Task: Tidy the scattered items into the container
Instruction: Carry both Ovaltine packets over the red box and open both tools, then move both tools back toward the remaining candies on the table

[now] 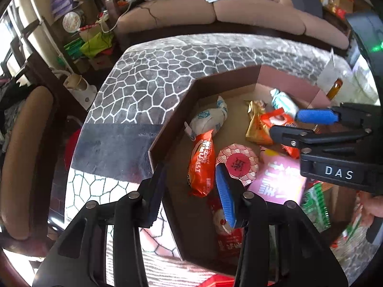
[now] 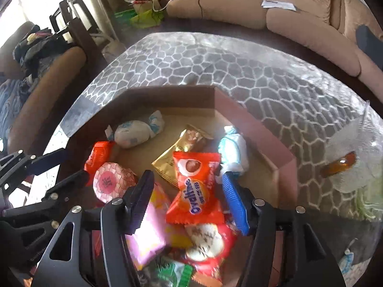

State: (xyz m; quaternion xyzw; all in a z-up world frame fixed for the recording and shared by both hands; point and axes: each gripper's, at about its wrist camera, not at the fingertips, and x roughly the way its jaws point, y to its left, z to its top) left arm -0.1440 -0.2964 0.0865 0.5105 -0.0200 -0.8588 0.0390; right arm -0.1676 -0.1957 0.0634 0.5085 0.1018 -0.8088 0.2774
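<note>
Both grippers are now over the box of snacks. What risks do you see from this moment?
1. The left gripper straddles the box wall; one finger is outside, so moving sideways may push or tip the box.
2. The right gripper hangs open over the Ovaltine packet; whether the packet has fully dropped free is unclear.
3. The two grippers work close together over the box, so they may collide.
4. The amber bottle lies outside the box and may be forgotten.

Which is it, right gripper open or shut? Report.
Open. The right gripper has its fingers spread above the orange Ovaltine packet inside the cardboard box, gripping nothing.
</note>
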